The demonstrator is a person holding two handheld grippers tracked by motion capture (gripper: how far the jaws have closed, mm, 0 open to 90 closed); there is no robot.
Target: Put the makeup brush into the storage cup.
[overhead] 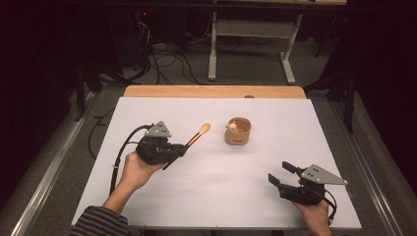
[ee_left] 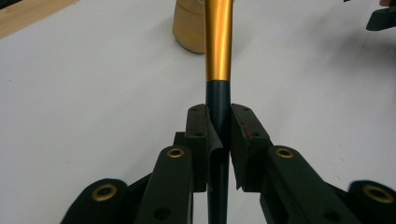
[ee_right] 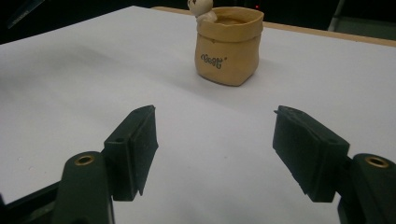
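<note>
At the bottom of the high view I see both of my hands come in over the white table point(overhead: 216, 196); my right gripper point(overhead: 281, 173) sits low at the lower right of the frame, its jaws standing wide apart with nothing between them; in the right gripper view the two black pads point(ee_right: 135, 149) frame bare white surface, well short of anything.

Further up and to the left, my left gripper point(overhead: 184, 150) lies at the left centre of the high view, held in a hand with a striped sleeve point(overhead: 101, 221) behind it at the lower left corner; its jaws are clamped tight on the brush point(overhead: 196, 136); in the left gripper view the pads press from both sides on the dark lower part of the handle point(ee_left: 218, 100), which runs straight up the middle of the frame and turns into a gold ferrule point(ee_left: 218, 42) above the jaws.

In the high view the brush points up and to the right, its pale tip clear of the gripper and raised towards the centre of the frame.

Beyond the tip, just right of centre, stands the small tan pot point(overhead: 238, 132), shaped like a sack, with a little pale figure point(overhead: 232, 127) at its rim; the brush tip is near it but apart; in the right gripper view the pot stands upright at top centre.

Farthest off, a wooden strip point(overhead: 214, 92) edges the table.
</note>
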